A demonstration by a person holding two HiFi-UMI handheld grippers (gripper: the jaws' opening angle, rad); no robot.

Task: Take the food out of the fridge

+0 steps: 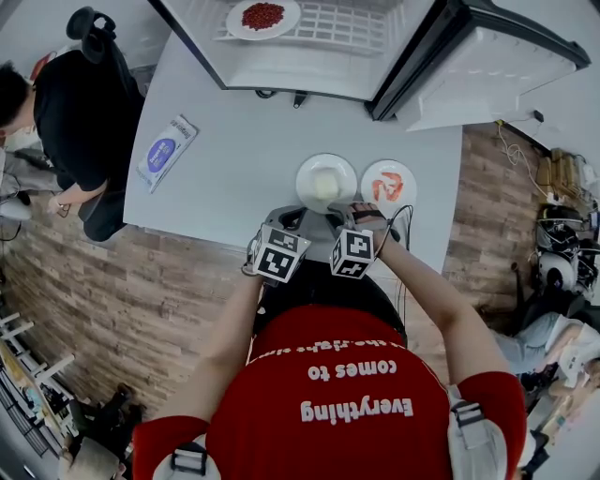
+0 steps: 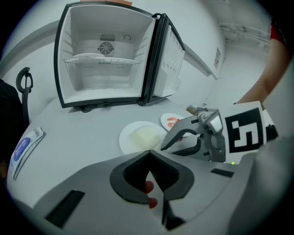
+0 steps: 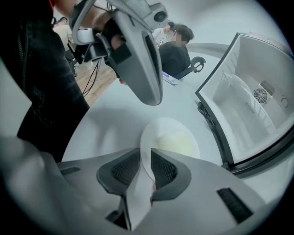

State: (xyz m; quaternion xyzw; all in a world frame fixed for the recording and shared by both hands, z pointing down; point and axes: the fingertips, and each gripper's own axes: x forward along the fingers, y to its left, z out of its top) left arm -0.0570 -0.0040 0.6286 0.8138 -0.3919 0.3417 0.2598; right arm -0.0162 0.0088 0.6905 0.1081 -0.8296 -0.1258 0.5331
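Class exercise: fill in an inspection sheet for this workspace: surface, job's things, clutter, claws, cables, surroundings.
Surface: white table.
Job's things: fridge open, shelves bare; pale food plate and red food plate on the table; red-bits plate apparently on the fridge's top.
Clutter: blue-and-white packet.
Claws: left claw shut, empty; right claw open, pale food plate's rim between its jaws.
Cables: black cable by the right claw.
Surroundings: seated person, wooden floor.
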